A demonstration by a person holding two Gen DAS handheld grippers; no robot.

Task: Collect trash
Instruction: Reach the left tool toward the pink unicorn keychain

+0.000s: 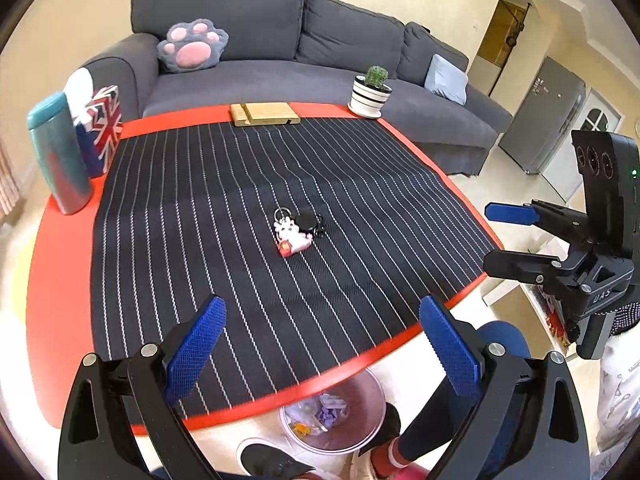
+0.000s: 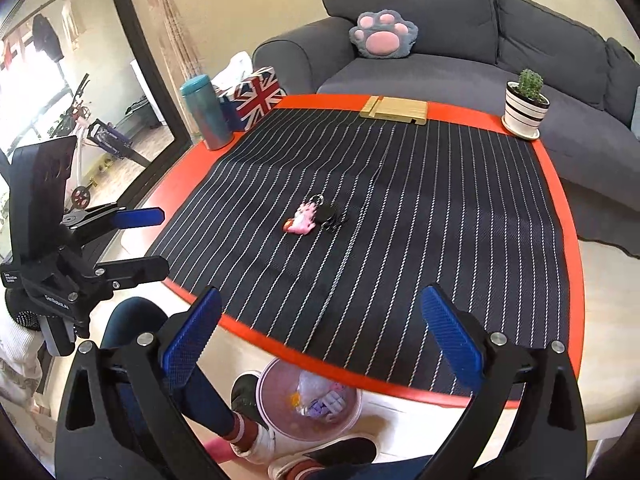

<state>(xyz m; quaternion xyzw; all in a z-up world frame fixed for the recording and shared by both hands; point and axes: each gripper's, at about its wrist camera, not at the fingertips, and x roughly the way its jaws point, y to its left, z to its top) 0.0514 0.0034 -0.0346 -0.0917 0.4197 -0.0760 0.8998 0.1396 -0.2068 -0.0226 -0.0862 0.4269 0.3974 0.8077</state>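
A pink bin (image 1: 352,440) with several scraps of trash inside stands on the floor under the table's near edge; it also shows in the right wrist view (image 2: 272,412). My left gripper (image 1: 320,344) is open and empty above the near edge of the striped cloth (image 1: 240,184). It shows from the side in the right wrist view (image 2: 162,240). My right gripper (image 2: 322,340) is open and empty above the near table edge. It shows from the side in the left wrist view (image 1: 486,236). A keychain with a pink-white charm (image 1: 294,230) lies mid-cloth, ahead of both grippers (image 2: 312,216).
On the red table (image 1: 52,280) stand a teal tumbler (image 1: 58,156), a Union Jack tissue box (image 1: 102,128), a wooden stand (image 1: 264,114) and a potted cactus (image 1: 370,90). A grey sofa (image 1: 280,40) lies behind. The person's shoes (image 2: 248,396) flank the bin.
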